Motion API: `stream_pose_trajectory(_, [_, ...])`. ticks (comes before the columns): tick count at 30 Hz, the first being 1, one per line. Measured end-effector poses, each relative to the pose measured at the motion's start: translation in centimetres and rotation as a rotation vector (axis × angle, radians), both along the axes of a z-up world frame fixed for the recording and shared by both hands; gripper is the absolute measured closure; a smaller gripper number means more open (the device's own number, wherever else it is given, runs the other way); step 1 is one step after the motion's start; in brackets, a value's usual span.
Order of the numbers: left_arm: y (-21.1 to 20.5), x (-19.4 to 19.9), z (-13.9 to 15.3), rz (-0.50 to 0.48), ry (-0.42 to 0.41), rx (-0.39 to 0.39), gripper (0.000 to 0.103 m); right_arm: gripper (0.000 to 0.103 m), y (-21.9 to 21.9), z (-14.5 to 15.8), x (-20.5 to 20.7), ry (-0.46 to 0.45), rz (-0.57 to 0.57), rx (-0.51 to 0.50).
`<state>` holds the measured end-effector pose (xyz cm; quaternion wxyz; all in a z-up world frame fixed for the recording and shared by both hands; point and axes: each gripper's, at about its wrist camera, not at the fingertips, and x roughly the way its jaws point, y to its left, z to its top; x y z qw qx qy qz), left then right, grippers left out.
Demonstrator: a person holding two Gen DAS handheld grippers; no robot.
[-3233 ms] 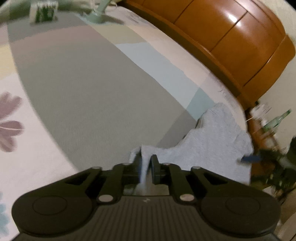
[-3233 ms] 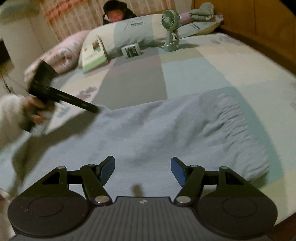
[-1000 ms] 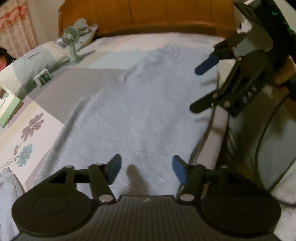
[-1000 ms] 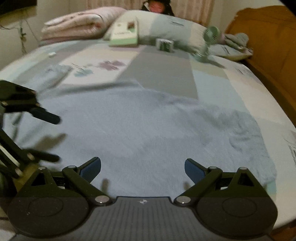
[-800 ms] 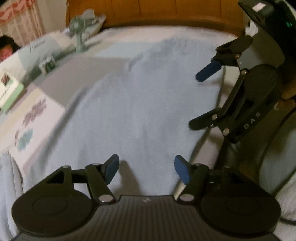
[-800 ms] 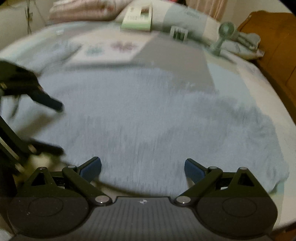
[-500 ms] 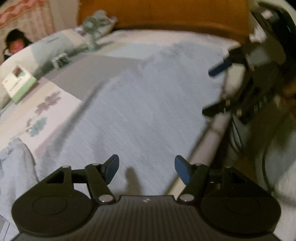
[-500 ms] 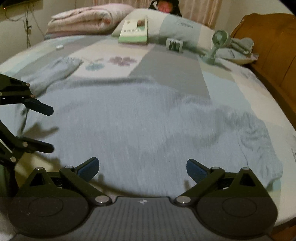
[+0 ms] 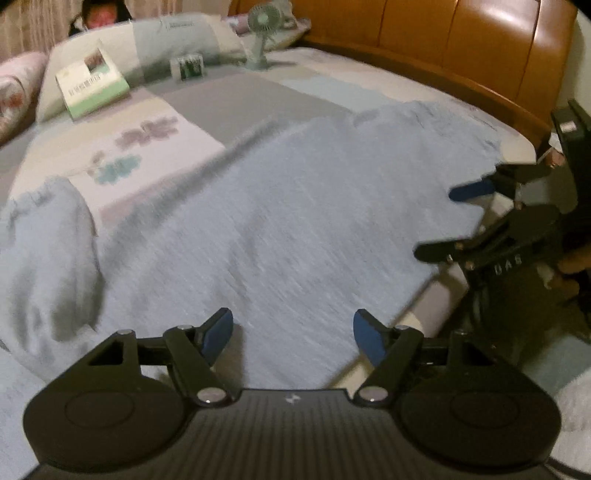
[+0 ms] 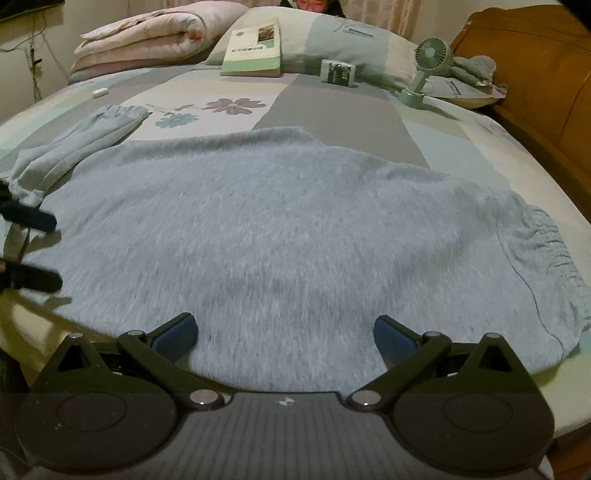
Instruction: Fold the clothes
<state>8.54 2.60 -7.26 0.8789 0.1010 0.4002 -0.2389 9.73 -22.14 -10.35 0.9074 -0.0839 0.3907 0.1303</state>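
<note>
A light grey-blue sweatshirt (image 10: pixel 288 236) lies spread flat across the near part of the bed; it also shows in the left wrist view (image 9: pixel 295 206). One sleeve (image 10: pixel 81 144) runs out to the far left, and a ribbed edge (image 10: pixel 546 254) bunches at the right. My right gripper (image 10: pixel 286 338) is open and empty over the garment's near edge. My left gripper (image 9: pixel 291 332) is open and empty over the same edge, further left. The right gripper also shows at the right of the left wrist view (image 9: pixel 480 221). The left gripper's fingers (image 10: pixel 33 221) show at the right wrist view's left edge.
A patchwork bedsheet (image 10: pixel 332 107) covers the bed. At the back are pillows, a book (image 10: pixel 255 48), a small box (image 10: pixel 338 72), a green desk fan (image 10: pixel 424 66) and a folded pink quilt (image 10: pixel 147 33). A wooden headboard (image 9: pixel 461 48) runs along the right.
My left gripper let go of the garment and opened. Both grippers drew back to the bed's near edge, and the sweatshirt now lies flat with its sleeve out to the left.
</note>
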Motion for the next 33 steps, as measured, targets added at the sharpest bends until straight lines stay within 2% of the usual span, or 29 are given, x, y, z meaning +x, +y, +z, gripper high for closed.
stream_pose_trajectory(2, [0.3,0.7,-0.4,0.024,0.012,-0.003,0.03,0.0,0.0,0.0,-0.1,-0.007,-0.005,0.003])
stream_pose_trajectory(4, [0.5,1.1,-1.3,0.059,0.043,0.029,0.03,0.0,0.0,-0.1,-0.1,-0.012,-0.003,0.003])
stream_pose_trajectory(11, [1.9,-0.5,-0.9,0.078,0.065,-0.003,0.025,0.0,-0.1,-0.1,-0.1,-0.017,0.0,0.001])
stream_pose_trajectory(16, [2.4,-0.1,0.4,0.073,0.009,-0.019,0.024,0.0,0.5,0.5,0.1,0.008,-0.011,-0.023])
stream_pose_trajectory(20, [2.1,0.9,-1.1,0.099,0.064,0.004,0.024,0.0,1.2,0.4,0.0,0.013,0.0,-0.045])
stream_pose_trajectory(23, [1.9,-0.3,-1.4,0.095,0.049,0.013,0.019,0.0,0.9,0.3,0.0,0.012,-0.004,-0.031])
stream_pose_trajectory(26, [2.8,-1.4,-1.0,0.102,0.085,-0.018,0.019,0.0,1.0,0.2,-0.1,0.005,-0.011,-0.031])
stream_pose_trajectory(29, [3.5,-2.5,-0.3,0.097,0.096,-0.016,0.019,0.0,1.0,0.1,-0.1,-0.004,-0.014,-0.027])
stream_pose_trajectory(33, [4.4,-3.5,1.4,0.11,0.063,-0.014,0.018,0.0,0.9,0.0,-0.3,-0.016,-0.012,-0.02])
